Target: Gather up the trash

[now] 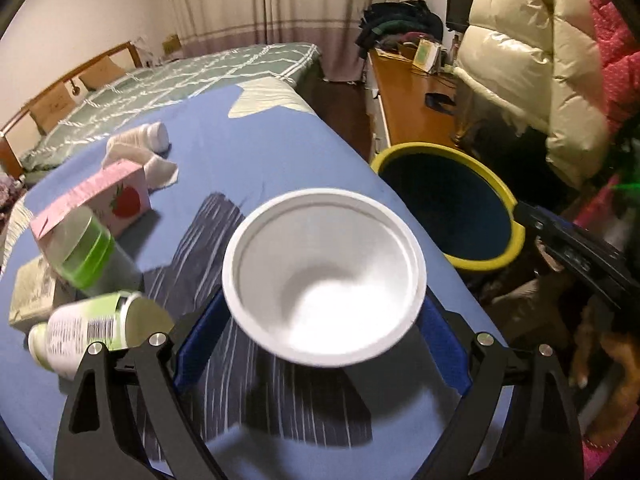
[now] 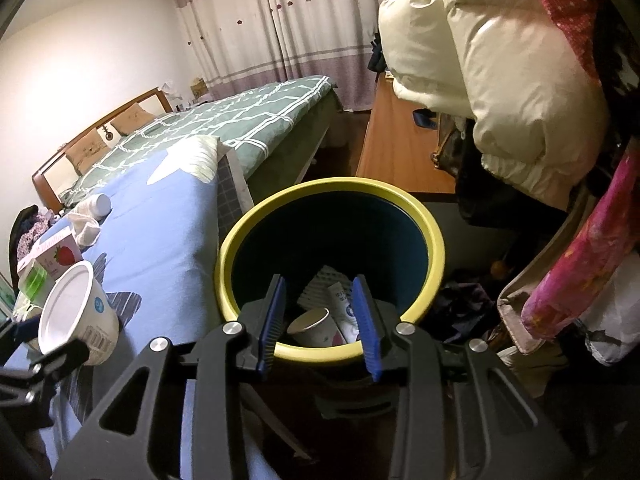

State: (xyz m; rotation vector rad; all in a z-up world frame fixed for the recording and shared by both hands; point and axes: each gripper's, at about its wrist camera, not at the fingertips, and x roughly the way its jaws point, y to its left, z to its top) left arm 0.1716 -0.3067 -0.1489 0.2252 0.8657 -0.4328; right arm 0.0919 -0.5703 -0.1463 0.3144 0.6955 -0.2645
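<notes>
White yogurt tub [image 1: 324, 276] is pinched betw. left gripper [image 1: 324, 320] pads above the blue bedsheet [image 1: 256, 152]. Judged light, thin-walled, crushable; best held below rim. Right gripper [image 2: 318, 324] is spread, empty, over yellow-rimmed bin [image 2: 434, 248].

You've got one white tub [image 1: 324, 276] dead centre of the left wrist view. Around ten o'clock from it sit two cartons: one pink strawberry carton [image 1: 100, 200] and one pale box [image 1: 34, 300]. Count three bottles: one white bottle [image 1: 154, 136] up at eleven, one green-capped bottle [image 1: 86, 252] at nine, one green-labelled bottle [image 1: 92, 330] at eight. One crumpled tissue [image 1: 160, 168] lies beside the pink carton. At two o'clock, one yellow-rimmed bin [image 1: 508, 216]. Inside it, one paper cup [image 2: 316, 326], one pouch [image 2: 344, 312], one pale sheet [image 2: 320, 288].
</notes>
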